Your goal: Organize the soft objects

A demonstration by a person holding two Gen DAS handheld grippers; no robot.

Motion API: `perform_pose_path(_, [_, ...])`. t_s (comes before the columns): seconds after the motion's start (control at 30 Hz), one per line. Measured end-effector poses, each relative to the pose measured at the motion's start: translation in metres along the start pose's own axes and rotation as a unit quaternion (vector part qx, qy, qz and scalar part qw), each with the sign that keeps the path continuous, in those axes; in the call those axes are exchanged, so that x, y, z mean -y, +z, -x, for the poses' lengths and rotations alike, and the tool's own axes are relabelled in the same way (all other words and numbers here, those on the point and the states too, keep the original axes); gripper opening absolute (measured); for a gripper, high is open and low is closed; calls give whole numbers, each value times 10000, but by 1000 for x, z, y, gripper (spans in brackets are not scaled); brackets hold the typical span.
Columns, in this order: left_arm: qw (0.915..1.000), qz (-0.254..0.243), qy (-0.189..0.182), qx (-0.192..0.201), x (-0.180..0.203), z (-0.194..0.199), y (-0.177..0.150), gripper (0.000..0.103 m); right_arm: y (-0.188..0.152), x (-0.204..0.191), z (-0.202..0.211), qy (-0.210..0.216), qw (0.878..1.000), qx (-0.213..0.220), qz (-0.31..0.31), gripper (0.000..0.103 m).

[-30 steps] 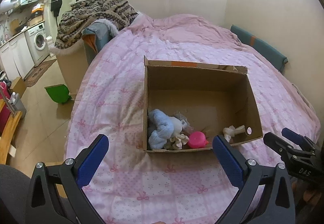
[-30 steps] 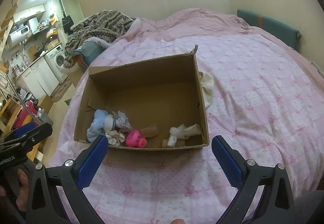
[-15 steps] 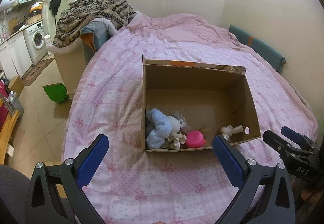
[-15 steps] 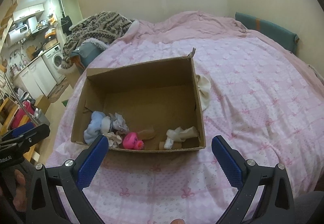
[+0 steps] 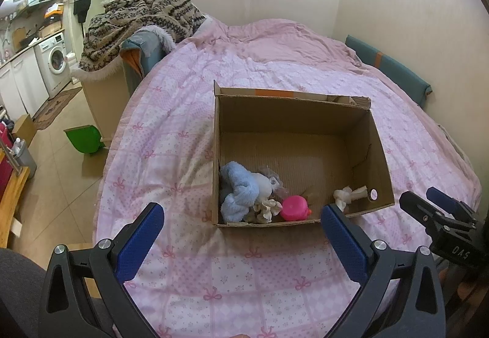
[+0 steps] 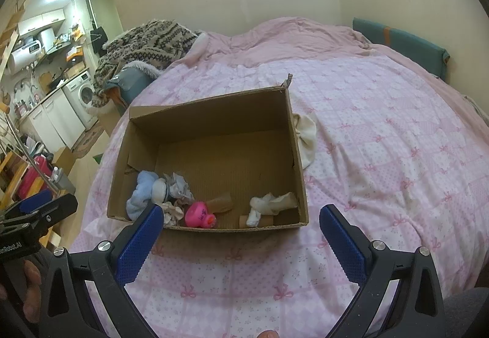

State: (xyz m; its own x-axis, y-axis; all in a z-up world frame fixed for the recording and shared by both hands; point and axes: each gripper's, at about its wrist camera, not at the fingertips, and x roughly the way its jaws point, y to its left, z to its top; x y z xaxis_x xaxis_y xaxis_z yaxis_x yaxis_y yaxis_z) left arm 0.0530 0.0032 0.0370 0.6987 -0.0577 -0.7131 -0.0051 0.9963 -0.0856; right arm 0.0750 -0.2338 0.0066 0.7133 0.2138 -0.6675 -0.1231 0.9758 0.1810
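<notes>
Bed (image 6: 382,154): pink quilt, soft and yielding, so anything pressed on it sinks a little.
Cardboard box (image 6: 293,154): open, stiff-walled and probably light; sits mid-bed.
Cream cloth (image 6: 307,136): lies outside the box, touching its right wall; limp, best pinched at a raised fold.
Blue plush (image 5: 240,190): in the box's near-left corner; squashy, light, grips anywhere on its bulk.
White sock (image 6: 270,203): near-right inside the box; floppy, take the bunched middle.
Pink toy (image 6: 200,214): between plush and sock; looks smoother, may slip.
Left tool (image 5: 243,229): spread wide, holding nothing, above the quilt just before the box.
Right tool (image 6: 238,231): likewise wide apart and empty.
</notes>
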Motion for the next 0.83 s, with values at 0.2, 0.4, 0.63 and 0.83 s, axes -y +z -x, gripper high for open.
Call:
perform_pose_path(0.2, [10000,-1,2,-6,0,-1,0,102,1,1,1,-20,10000,48,-41,103])
perform_pose_path(0.4, [10000,3,-8,-55,-2,-2,-2,102,2,4,2,-22,9999,91,-104,103])
perform_pose_path(0.63, [10000,11,14,-75,-4,-4,-4,102,2,4,2,-25,9999,90,-96,103])
perform_pose_path(0.83, [10000,7,17,-64,-3,-5,-4,102,2,4,3,-16,9999,115,-100,103])
